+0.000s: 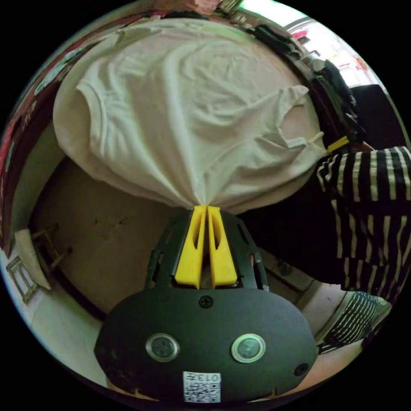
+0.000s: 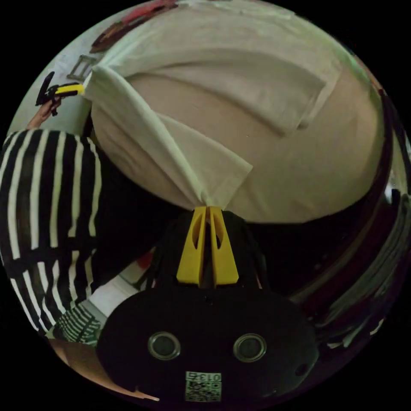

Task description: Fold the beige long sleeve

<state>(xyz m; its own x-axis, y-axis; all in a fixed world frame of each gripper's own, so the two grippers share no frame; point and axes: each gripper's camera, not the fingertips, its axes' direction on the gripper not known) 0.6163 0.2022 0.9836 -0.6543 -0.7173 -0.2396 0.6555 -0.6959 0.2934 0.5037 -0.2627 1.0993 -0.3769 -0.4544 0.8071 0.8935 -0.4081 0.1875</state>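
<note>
Both pairs of yellow jaws clamped on the beige long sleeve (image 1: pixel 188 111): left gripper (image 1: pixel 206 208) pinching a gathered edge, right gripper (image 2: pixel 206 209) a folded corner. Garment spread over a tan surface (image 2: pixel 308 171), striped sleeve (image 1: pixel 368 205) alongside. Dark clutter (image 1: pixel 329 90) beyond, perhaps clothing, blurred.

We are in a lived-in room of a home, judging by the round tan desk (image 1: pixel 107 239) standing on a pale floor (image 1: pixel 55 325), dark clothes heaped (image 1: pixel 329 90) near a bright window (image 1: pixel 338 47), and patterned red fabric (image 1: pixel 25 111) alongside.
</note>
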